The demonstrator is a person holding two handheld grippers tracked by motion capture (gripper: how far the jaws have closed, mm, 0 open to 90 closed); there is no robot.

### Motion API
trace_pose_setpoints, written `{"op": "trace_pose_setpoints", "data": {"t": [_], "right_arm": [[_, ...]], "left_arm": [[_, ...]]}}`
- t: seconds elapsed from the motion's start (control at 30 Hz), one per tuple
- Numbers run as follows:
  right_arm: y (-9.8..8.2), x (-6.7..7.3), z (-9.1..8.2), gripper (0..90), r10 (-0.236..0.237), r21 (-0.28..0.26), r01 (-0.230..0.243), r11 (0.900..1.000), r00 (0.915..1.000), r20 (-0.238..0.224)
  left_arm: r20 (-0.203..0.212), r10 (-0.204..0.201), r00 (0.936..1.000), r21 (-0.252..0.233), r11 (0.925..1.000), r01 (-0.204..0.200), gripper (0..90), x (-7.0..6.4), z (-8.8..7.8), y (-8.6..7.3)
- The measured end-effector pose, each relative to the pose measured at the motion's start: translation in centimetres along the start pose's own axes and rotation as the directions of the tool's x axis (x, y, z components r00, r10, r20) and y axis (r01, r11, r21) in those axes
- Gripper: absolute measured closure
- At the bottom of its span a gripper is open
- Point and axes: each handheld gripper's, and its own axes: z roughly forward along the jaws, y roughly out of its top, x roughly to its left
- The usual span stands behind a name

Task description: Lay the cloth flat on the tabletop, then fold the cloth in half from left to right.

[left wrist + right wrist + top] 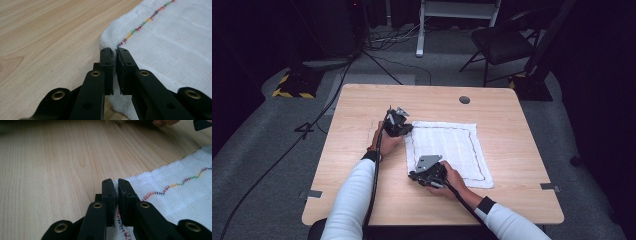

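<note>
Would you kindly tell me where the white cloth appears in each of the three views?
High view: the white cloth lies flat at the table's centre, between both grippers.
Left gripper view: it covers the right half, its corner pinched in the jaws.
Right gripper view: it sits at lower right, its edge in the jaws.
Shared landmark: the cloth's multicoloured stitching.

A white cloth [447, 152] lay flat on the table [512, 130]. The left gripper [398, 125] sat at its far left corner, and the right gripper [428, 174] at its near left corner. Both hands rested on the tabletop.
</note>
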Motion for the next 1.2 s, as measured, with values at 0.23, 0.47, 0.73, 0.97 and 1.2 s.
{"op": "trace_pose_setpoints", "data": {"t": [0.23,0.47,0.73,0.97,1.2], "right_arm": [[0.4,0.3,-0.3,84.7,-0.023,-0.005,0.022,1.0,0.9997,-0.012],[0.9,1.0,-0.3,84.7,-0.053,-0.012,0.053,0.999,0.9984,-0.02],[1.4,1.4,-0.2,84.8,-0.072,-0.021,0.071,0.997,0.997,-0.03],[2.0,1.7,-0.3,84.9,-0.091,-0.039,0.09,0.995,0.9955,-0.026],[2.2,1.7,-1.0,84.9,-0.096,-0.059,0.095,0.994,0.9953,-0.015]], "left_arm": [[0.001,0.004,1.0,-0.014,0.9999,-0.004,83.6,0.0,-0.9,-0.2],[0.0,-0.005,1.0,-0.014,0.9999,0.005,83.8,0.0,-1.5,-0.6],[-0.006,0.003,1.0,-0.008,1.0,-0.003,84.2,0.2,-2.1,-1.2],[-0.013,-0.008,0.9999,-0.036,0.9993,0.008,84.3,0.8,-3.2,-1.5],[-0.008,-0.013,0.9999,-0.057,0.9983,0.012,84.5,0.7,-3.6,-1.4]]}}
